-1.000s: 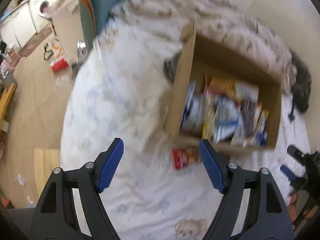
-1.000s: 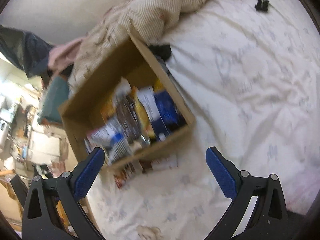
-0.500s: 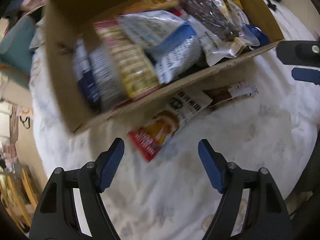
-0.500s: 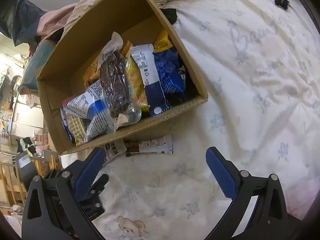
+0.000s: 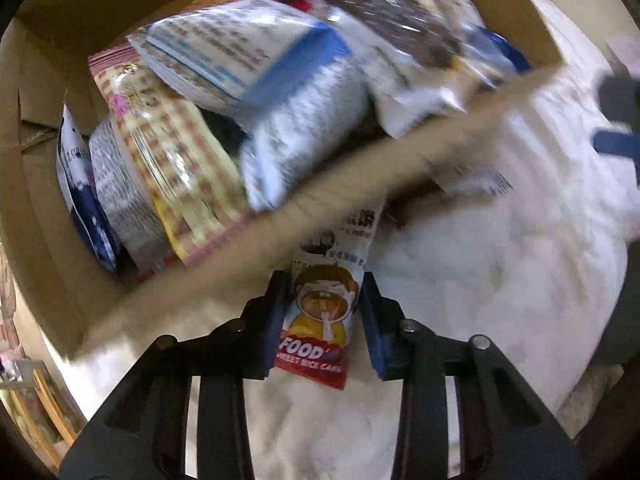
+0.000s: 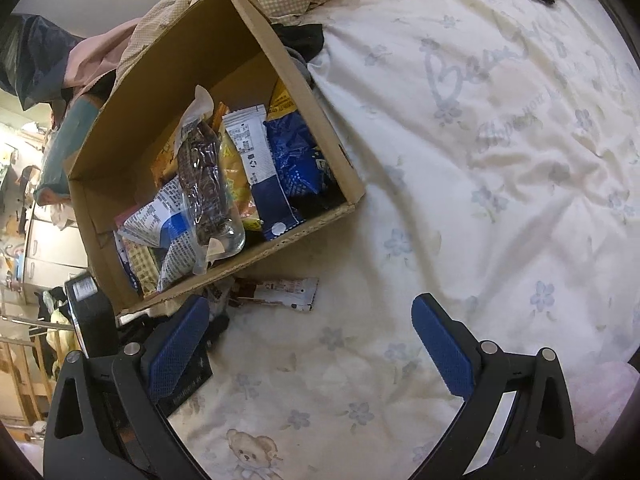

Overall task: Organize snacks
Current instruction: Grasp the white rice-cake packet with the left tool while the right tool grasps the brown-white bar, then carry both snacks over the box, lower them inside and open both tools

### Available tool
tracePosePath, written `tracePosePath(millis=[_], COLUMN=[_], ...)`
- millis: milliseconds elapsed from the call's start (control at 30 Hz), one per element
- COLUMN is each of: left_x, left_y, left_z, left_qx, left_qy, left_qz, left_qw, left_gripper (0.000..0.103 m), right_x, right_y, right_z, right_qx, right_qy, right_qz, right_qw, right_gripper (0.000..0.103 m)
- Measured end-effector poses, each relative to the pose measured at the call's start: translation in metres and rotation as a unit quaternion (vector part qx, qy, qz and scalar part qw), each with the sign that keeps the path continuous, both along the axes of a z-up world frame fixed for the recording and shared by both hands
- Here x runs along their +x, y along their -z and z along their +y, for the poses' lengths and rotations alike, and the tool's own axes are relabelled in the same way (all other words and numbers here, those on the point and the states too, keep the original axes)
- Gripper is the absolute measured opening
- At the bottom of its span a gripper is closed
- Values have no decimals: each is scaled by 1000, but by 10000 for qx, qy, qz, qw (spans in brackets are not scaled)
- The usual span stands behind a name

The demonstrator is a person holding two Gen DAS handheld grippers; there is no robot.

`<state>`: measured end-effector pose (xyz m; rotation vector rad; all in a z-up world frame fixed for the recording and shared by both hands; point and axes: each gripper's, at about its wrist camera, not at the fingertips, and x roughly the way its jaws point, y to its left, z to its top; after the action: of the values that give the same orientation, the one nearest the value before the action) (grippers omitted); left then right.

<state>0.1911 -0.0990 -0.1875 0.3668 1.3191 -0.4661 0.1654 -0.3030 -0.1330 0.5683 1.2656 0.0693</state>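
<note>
Your left tool (image 5: 323, 316) is pinching the rice cake packet (image 5: 324, 312) between its blue pads, just ahead of it the cardboard box (image 5: 360, 176) of snacks on the bed (image 6: 480, 160). Your right tool (image 6: 310, 344) is hovering spread wide, another packet (image 6: 280, 292) lying just beyond its fingertips.

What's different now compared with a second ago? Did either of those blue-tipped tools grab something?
The left tool moved in toward the cardboard box and closed its fingers on the red rice cake packet lying on the bedsheet beside the box. The right tool came closer but stayed open and empty. The box, its snacks and the brown snack bar outside it stayed put.
</note>
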Motion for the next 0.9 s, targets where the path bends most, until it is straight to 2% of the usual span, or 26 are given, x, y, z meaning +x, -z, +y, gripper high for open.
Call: tracePosePath(millis=[67,200,267,367,433,600,767,867,900], left_x=[-7,-25,-31,-45,-54,-77,-85,-77,-73], left_y=[-2,1,-3,-20,-38,-85,-101,-98,-96], left_z=[2,18,25,47,60,76,95,102,101], left_qx=[-44,-122,-111,-311,-522,-576,-672,-768,-836], left_qy=[-68,-732,-991,-1768,-2098,-2259,-2518,-2662,-2706], left_qz=[131,657,724,887,813,107,-282,-236,-177], left_qw=[9999,9951,9924,9797,9730,9724,9650,9606,9589], left_gripper=[30,30,30,30,29,29,29,29,29], right_x=[0,0,0,0,3,15,27,34,35], right_y=[0,0,2,8,13,27,47,61,67], right_z=[3,12,16,25,36,65,88,106,116], right_qx=[39,14,-8,-42,-173,-660,-835,-1063,-1275], right_qy=[-43,-159,-213,-320,-464,-840,-865,-986,-1129], right_qz=[15,72,106,177,200,196,317,371,379], right_qw=[10000,9998,9997,9993,9986,9941,9922,9887,9847], right_gripper=[103,103,103,103,103,103,103,103,103])
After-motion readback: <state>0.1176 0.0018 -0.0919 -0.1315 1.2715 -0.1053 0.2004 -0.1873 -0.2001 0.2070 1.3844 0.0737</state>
